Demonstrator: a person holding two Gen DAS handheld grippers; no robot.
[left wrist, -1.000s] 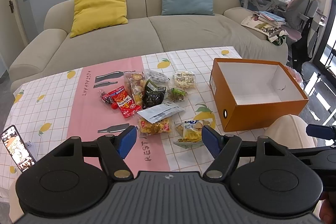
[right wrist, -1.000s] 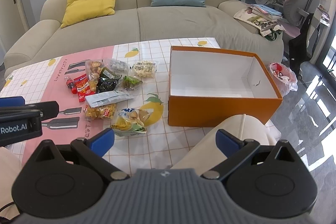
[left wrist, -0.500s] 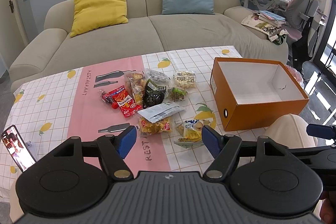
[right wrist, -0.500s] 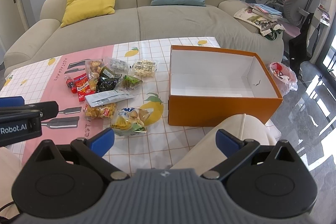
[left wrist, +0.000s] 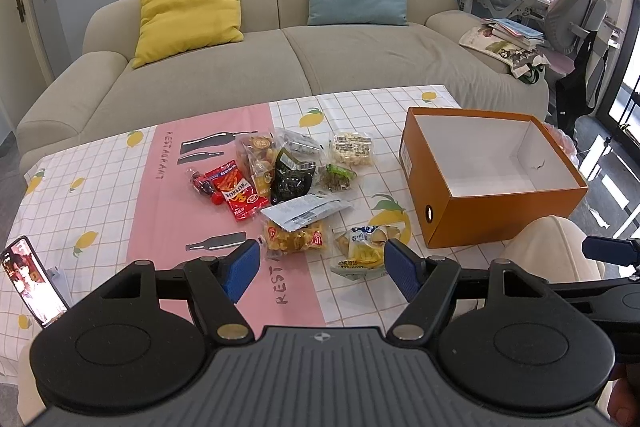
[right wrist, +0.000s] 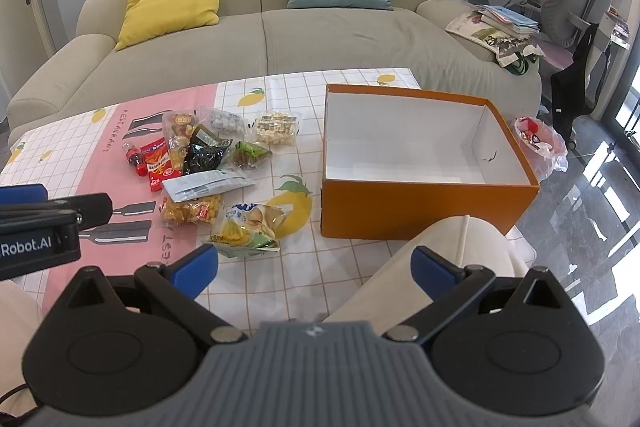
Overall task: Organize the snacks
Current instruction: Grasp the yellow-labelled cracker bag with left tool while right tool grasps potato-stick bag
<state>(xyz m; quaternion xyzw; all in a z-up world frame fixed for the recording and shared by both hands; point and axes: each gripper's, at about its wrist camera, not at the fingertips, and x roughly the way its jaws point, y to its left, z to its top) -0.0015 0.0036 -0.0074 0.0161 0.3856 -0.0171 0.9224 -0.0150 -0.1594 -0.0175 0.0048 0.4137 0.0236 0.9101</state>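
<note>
Nothing packed yet: box empty on desk, snacks all heaped left of it; left tool and right tool both wide, holding nothing, well short of pile

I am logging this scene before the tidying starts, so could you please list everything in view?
snack packets: about ten, mixed colours, clustered mid-table
small cola bottle: one, red cap, left of the cluster, lying down
orange box: one, white inside, nothing in it, right of the snacks
tablecloth: one, white check with lemons, pink strip
phone: one, screen lit, propped at left table edge
sofa: one, beige, behind the table
cushions: four on the sofa: yellow, teal, grey, printed
left claw: open, holds nothing
right claw: open, holds nothing
</note>
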